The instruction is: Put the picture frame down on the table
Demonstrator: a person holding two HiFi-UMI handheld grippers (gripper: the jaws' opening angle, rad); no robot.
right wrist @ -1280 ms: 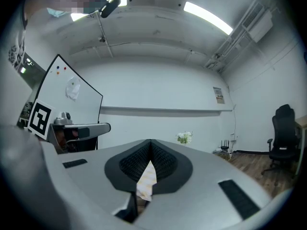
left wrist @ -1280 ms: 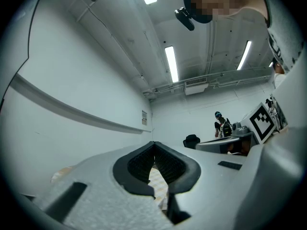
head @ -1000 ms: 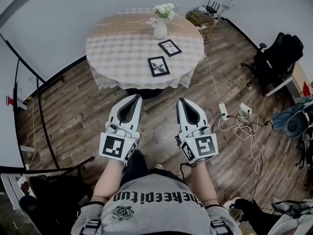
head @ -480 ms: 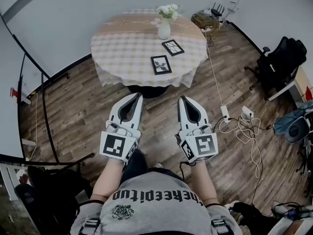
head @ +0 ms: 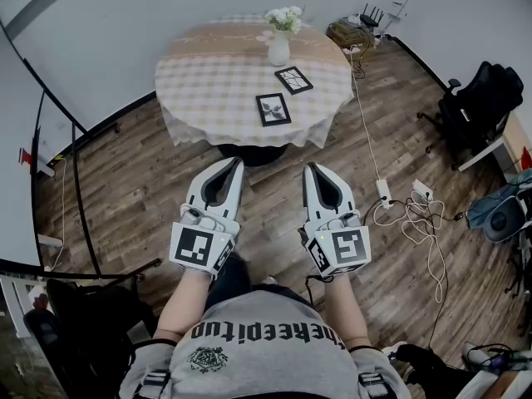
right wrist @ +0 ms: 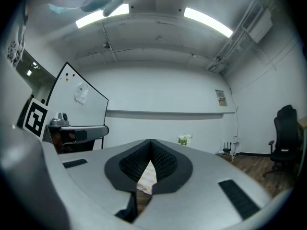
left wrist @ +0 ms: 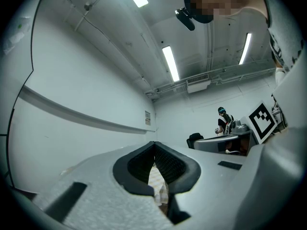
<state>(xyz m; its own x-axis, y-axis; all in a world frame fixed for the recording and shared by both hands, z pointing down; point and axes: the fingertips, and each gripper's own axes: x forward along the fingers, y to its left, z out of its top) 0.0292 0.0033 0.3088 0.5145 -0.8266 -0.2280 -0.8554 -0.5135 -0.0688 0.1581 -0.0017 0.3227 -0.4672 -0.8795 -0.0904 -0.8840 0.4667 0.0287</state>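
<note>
Two black picture frames lie flat on the round table (head: 208, 98) with the checked cloth: one (head: 273, 110) near the front edge, the other (head: 294, 80) farther back to the right. My left gripper (head: 234, 165) and right gripper (head: 309, 169) are held side by side over the wooden floor, well short of the table. Both point toward it with jaws together and nothing between them. In the left gripper view (left wrist: 154, 143) and the right gripper view (right wrist: 150, 142) the tips meet, with only a sliver of the cloth showing behind.
A white vase of flowers (head: 280, 38) stands at the table's far side. A power strip and tangled cables (head: 407, 210) lie on the floor at the right. An office chair (head: 482, 98) stands farther right, a black rack (head: 58, 223) on the left.
The view has shifted a little, so the table sits slightly farther right in the picture. Both grippers keep the same pose and stay shut.
</note>
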